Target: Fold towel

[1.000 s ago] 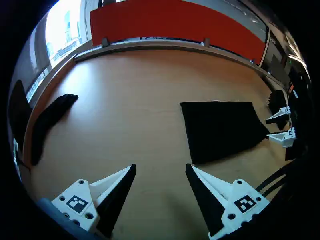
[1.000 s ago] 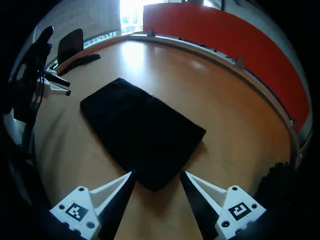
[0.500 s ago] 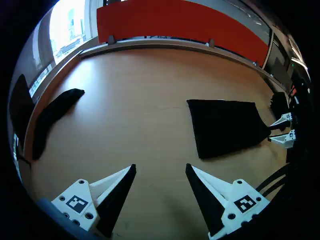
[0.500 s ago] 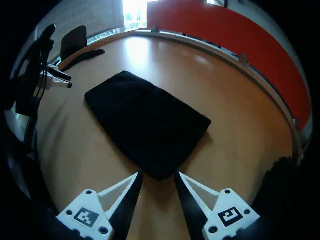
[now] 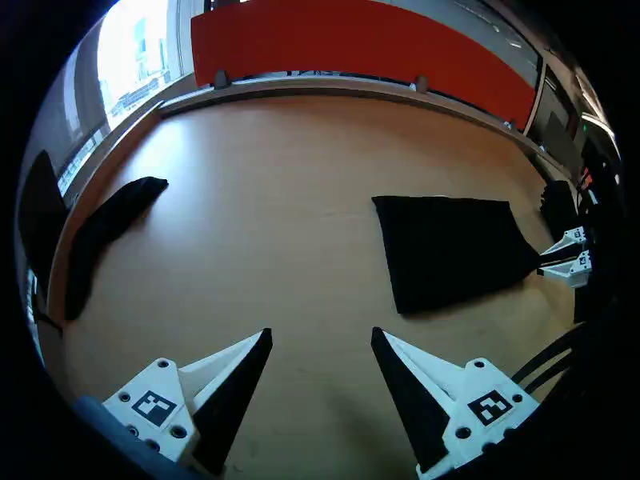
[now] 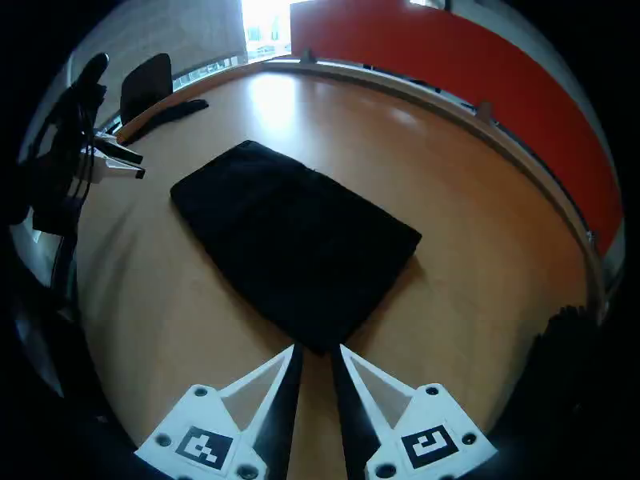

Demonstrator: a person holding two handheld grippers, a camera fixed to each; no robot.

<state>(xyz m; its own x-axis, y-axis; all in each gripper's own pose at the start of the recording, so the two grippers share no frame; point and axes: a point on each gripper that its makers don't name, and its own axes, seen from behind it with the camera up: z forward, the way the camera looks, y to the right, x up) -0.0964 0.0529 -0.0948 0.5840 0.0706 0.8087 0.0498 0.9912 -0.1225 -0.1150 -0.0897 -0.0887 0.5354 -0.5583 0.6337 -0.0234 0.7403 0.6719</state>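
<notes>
A black towel [image 5: 452, 248] [image 6: 296, 240] lies folded flat as a rectangle on the wooden table [image 5: 264, 208]. My right gripper [image 6: 316, 348] has its fingers drawn close together on the towel's near corner, which sits between the tips. In the left gripper view, that right gripper [image 5: 542, 264] pinches the towel's far right corner. My left gripper [image 5: 320, 332] is open over bare wood, well left of the towel, holding nothing. In the right gripper view the left gripper [image 6: 144, 166] hangs beyond the towel's far left side.
A second dark cloth [image 5: 104, 228] [image 6: 172, 108] lies near the table's far edge. A red partition [image 5: 360, 40] runs along the table's back. A dark chair [image 6: 144, 80] stands behind it. A dark bundle [image 5: 556, 204] sits by the right gripper.
The right gripper's fingers have narrowed from wide open to a tight pinch at the towel's corner. The left gripper stays open and has barely moved.
</notes>
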